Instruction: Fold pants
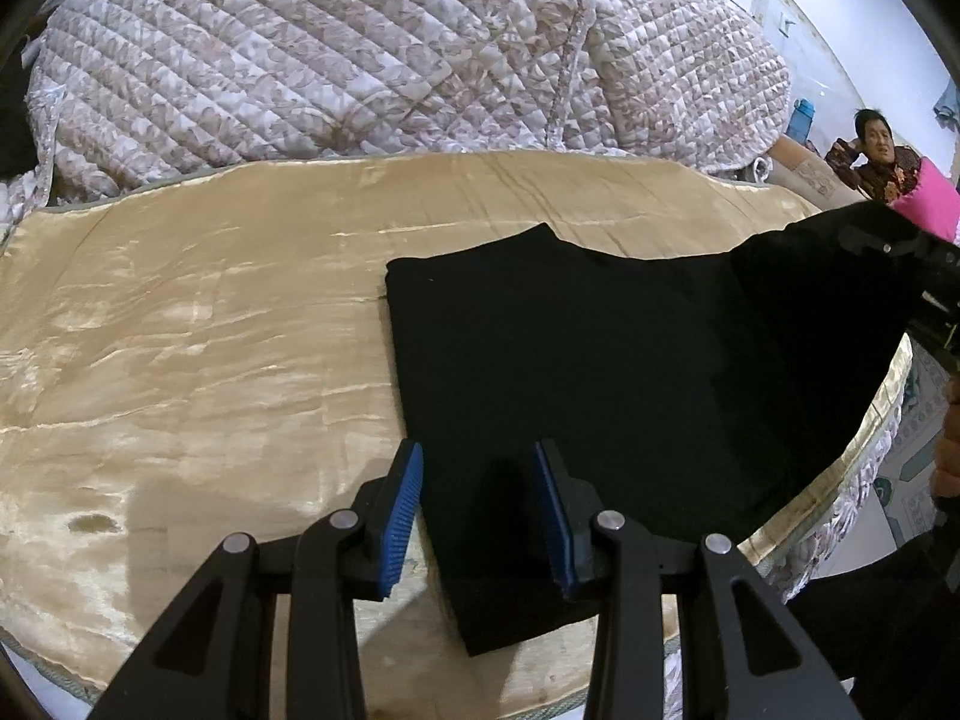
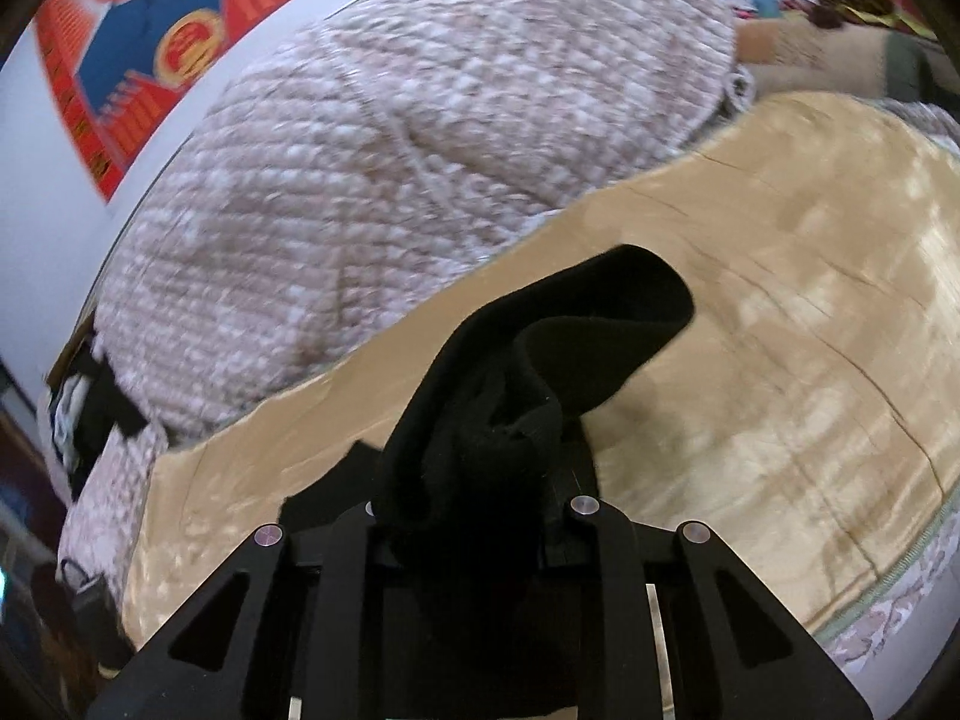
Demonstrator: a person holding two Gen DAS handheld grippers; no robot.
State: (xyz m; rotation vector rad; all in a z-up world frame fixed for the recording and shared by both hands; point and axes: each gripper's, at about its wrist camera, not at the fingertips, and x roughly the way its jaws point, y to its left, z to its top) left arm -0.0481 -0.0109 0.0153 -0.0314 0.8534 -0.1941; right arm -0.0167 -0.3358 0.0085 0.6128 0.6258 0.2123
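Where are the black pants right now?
The black pants lie on the beige mat, right of centre; their right end is lifted, clamped in the right gripper.

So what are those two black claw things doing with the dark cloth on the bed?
A person is folding black pants on a shiny tan bed cover. The right gripper has pinched one end of the pants and holds it lifted off the cover. The left gripper hovers open over the near corner, which lies flat. A quilted blanket is heaped behind.
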